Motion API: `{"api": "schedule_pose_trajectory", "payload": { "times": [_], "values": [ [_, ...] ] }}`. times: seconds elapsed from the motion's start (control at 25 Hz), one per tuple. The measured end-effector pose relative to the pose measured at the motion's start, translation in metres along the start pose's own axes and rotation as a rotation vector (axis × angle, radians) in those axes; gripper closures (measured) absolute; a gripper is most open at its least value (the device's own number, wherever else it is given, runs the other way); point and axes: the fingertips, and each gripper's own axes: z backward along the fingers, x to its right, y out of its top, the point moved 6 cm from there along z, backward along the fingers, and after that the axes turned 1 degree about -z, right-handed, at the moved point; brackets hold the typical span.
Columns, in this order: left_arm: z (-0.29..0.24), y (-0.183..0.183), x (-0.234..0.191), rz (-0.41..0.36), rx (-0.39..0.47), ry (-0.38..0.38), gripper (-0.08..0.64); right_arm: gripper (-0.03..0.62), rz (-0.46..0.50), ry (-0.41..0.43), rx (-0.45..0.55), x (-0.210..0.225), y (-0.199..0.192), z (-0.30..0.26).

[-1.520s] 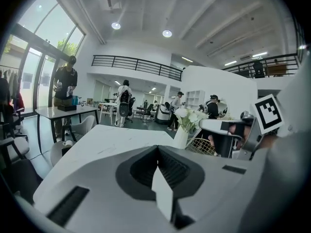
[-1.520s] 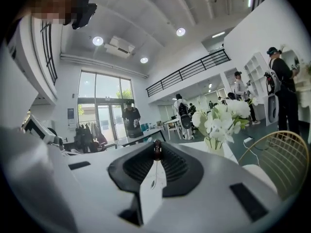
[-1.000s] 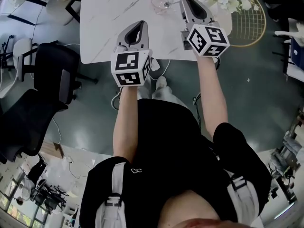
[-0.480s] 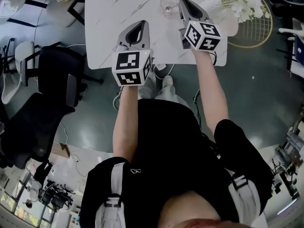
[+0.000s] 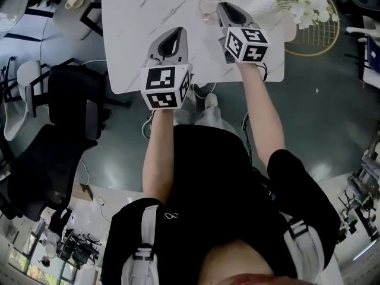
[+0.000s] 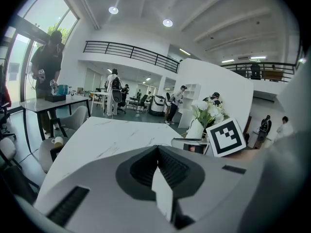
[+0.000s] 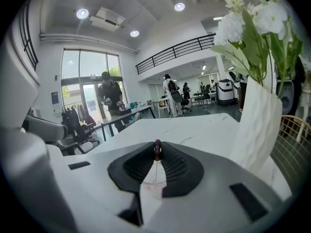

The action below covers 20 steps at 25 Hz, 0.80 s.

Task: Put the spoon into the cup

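pinching the spoon (image 7: 157,150) by its small dark red end, the right gripper (image 7: 156,147) is seen with its jaws closed on it at the very tips. a thin stem is seen running down from that end toward the clear cup (image 7: 153,182), glimpsed through the gap under the jaws. in the head view this gripper is held at the rim of the cup (image 5: 207,7) on the white table (image 5: 133,34), near a vase (image 5: 270,8) of white flowers. whether the spoon's lower end is inside the cup cannot be told. the left gripper (image 6: 158,148) is held nearer the table's near edge, jaws pressed together on nothing.
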Motion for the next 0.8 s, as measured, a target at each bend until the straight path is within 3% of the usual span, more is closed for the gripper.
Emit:
{"api": "schedule_pose_trajectory", "payload": {
  "times": [0.28,0.44,0.6,0.8],
  "values": [
    [0.003,0.0,-0.001,0.008,0.004,0.008,0.545,0.541,0.018,-0.025,-0.036,0.004,-0.006,0.003],
    [0.008,-0.002,0.007,0.006,0.005,0.01,0.543,0.541,0.077,-0.032,-0.057,0.007,-0.009,0.006],
    [0.016,-0.003,0.014,0.007,0.013,0.017,0.543,0.487,0.106,-0.038,-0.081,0.011,-0.013,0.01],
    [0.025,-0.007,0.027,0.023,0.021,0.021,0.543,0.437,0.064,-0.039,-0.083,0.016,-0.014,0.014]
  ]
}}
